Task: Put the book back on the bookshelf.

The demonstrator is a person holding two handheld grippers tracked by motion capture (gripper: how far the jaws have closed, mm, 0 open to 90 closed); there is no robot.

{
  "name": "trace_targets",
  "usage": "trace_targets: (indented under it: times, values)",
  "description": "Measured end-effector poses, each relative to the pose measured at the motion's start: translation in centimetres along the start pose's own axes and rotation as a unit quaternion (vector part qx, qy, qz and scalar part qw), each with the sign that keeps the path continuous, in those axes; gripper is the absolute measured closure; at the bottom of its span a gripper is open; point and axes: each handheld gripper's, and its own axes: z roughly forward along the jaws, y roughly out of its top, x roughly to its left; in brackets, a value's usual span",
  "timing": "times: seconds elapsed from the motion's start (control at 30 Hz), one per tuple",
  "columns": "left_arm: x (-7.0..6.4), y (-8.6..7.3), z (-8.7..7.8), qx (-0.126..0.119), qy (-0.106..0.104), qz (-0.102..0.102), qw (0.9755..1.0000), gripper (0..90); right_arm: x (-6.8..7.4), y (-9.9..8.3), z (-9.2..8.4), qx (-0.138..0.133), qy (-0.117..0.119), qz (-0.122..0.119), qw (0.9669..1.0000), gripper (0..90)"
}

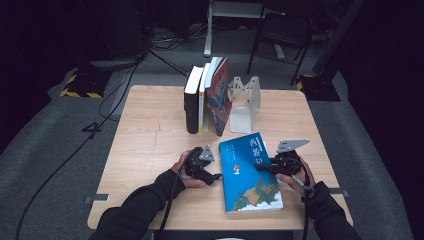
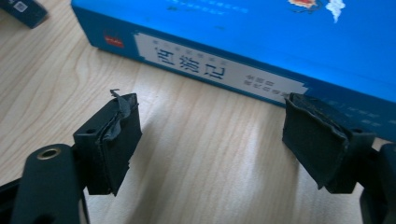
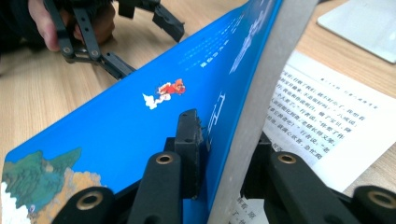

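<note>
The blue book (image 1: pixel 249 172) lies flat on the table (image 1: pixel 145 150), at about five o'clock from the table's middle, between the two hands. Its cover carries large pale Chinese characters near the top edge, a small red-and-white figure on a cloud at mid cover, and a green and orange landscape toward the bottom. In the left gripper view the spine (image 2: pixel 219 70) shows a white label with dark Chinese characters, smaller characters to their right and a small red mark at the left end; none of it reads clearly enough to spell out.

The right gripper (image 1: pixel 265 167) is at the book's three o'clock edge. In the right gripper view its jaws pinch the front cover (image 3: pixel 140 126), one pad on the blue face and one under the grey inner side, and the cover is lifted off a page (image 3: pixel 327 126) of printed Chinese text.

The left gripper (image 1: pixel 216 176) sits at the book's nine o'clock side with its jaws wide apart and nothing between them; the spine lies just beyond the pads (image 2: pixel 114 140).

At twelve o'clock a row of books (image 1: pixel 207 97) stands upright against a metal bookend (image 1: pixel 245 105). The table is light wood with visible grain. Around it are grey carpet, black cables, a chair (image 1: pixel 280 35) and dark surroundings.
</note>
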Motion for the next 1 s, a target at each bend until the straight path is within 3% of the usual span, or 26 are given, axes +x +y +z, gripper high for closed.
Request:
trace_targets:
  times: [0.2, 0.33, 0.53, 0.6, 0.73, 1.0]
  values:
    - [0.9, 0.1, 0.0, -0.002, 0.017, -0.016, 0.9997, 19.9, 1.1, -0.3, -0.6, -0.036, -0.023, -0.02, 0.9989, 75.3]
    - [1.3, 0.0, -0.1, -0.001, 0.029, -0.027, 0.9992, 19.9, 1.5, -0.8, -1.2, -0.066, -0.027, -0.02, 0.9972, 76.1]
    - [1.6, 0.0, -0.2, -0.006, 0.037, -0.029, 0.9989, 25.2, 1.9, -1.0, -1.9, -0.076, -0.036, -0.026, 0.9961, 76.3]
    - [1.7, 0.1, -0.2, -0.009, 0.04, -0.026, 0.9988, 33.6, 1.9, -1.0, -2.1, -0.079, -0.036, -0.029, 0.9958, 76.3]
    - [1.7, 0.4, 0.1, -0.014, 0.048, -0.015, 0.9986, 41.4, 2.2, -0.8, -2.5, -0.086, -0.036, -0.04, 0.9948, 76.4]
    - [2.3, 1.3, 0.7, -0.019, 0.037, -0.028, 0.9988, 48.2, 2.5, -0.5, -2.7, -0.094, -0.034, -0.048, 0.9939, 76.5]
